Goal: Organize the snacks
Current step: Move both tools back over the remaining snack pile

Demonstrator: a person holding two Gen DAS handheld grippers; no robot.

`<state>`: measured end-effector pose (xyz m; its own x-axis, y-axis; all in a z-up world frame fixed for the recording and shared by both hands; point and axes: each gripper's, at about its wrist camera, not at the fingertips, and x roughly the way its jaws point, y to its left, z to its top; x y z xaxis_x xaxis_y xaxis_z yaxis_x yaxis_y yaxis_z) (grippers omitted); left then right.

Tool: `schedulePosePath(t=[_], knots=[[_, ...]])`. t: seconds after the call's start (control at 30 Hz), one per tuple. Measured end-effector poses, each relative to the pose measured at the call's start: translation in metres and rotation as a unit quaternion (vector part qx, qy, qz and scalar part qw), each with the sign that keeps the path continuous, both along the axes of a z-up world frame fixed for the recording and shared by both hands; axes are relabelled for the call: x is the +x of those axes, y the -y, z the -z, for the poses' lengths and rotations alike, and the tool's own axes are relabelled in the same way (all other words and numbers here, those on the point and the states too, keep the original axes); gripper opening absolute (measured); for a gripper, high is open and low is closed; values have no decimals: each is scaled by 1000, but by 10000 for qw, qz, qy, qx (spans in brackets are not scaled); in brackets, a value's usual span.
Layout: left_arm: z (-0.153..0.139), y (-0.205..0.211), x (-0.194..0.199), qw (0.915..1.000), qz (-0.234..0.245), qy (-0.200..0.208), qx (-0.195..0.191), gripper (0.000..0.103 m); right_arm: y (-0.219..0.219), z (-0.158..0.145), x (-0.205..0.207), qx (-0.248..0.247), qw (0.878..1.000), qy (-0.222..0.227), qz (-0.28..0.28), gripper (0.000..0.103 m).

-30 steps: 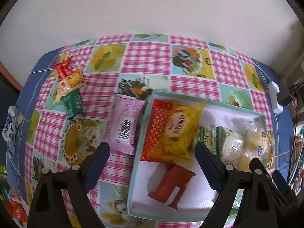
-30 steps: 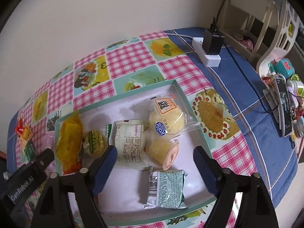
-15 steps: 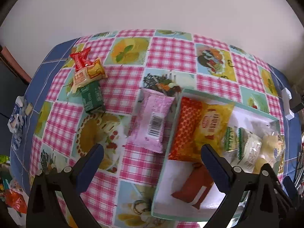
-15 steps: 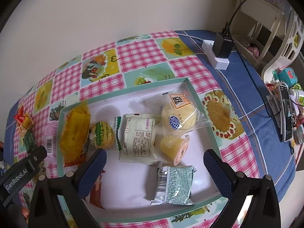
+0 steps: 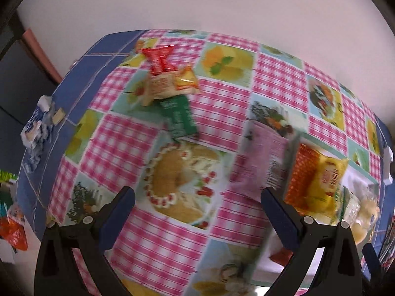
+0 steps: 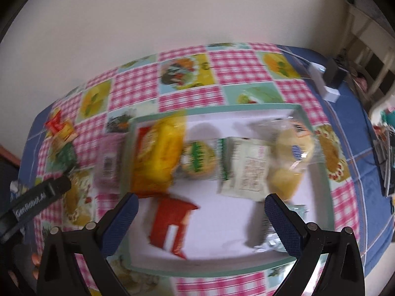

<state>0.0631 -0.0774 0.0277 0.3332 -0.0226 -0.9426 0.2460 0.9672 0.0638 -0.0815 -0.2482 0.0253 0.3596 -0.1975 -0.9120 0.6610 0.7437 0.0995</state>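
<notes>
Left wrist view: the left gripper [image 5: 197, 198] has swung away from the teal tray [image 6: 328, 172], its jaws spread wide with nothing between them, now over the cake picture on the checked tablecloth [image 5: 222, 103]. Outside the tray lie 4 snacks: a pink packet [image 5: 261, 153] against the tray's left wall, and farther left a green packet [image 5: 181, 117], a yellow packet [image 5: 170, 83] and a red packet [image 5: 159, 58]. The right gripper [image 6: 201, 213], jaws equally spread and empty, has shifted left over the tray, above its red packet [image 6: 172, 224]. Loose snacks look like the next pick.
</notes>
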Motion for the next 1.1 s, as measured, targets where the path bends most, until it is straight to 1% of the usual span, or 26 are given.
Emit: schedulePosePath(t=[0.17, 0.43, 0.5, 0.7, 0.87, 1.0, 1.1], knots=[[4, -29, 11, 9996, -285, -45, 56, 102, -23, 3, 13, 26, 9995, 34, -320, 103], [12, -60, 20, 9984, -517, -145, 204, 102, -44, 14, 24, 50, 9983, -83, -583, 103], [14, -67, 23, 9980, -581, -164, 181, 102, -48, 15, 25, 50, 9980, -66, -628, 103], [15, -85, 28, 9972, -721, -178, 61, 102, -58, 9, 35, 37, 9966, 176, -808, 103], [17, -90, 33, 9973, -711, -180, -12, 102, -67, 14, 47, -23, 9953, 86, -969, 103], [22, -93, 36, 9969, -725, -292, -120, 102, -71, 19, 54, -97, 9946, 0, -1036, 103], [23, -94, 39, 9970, -704, -286, -151, 102, -73, 20, 58, -87, 9940, 11, -1090, 103]])
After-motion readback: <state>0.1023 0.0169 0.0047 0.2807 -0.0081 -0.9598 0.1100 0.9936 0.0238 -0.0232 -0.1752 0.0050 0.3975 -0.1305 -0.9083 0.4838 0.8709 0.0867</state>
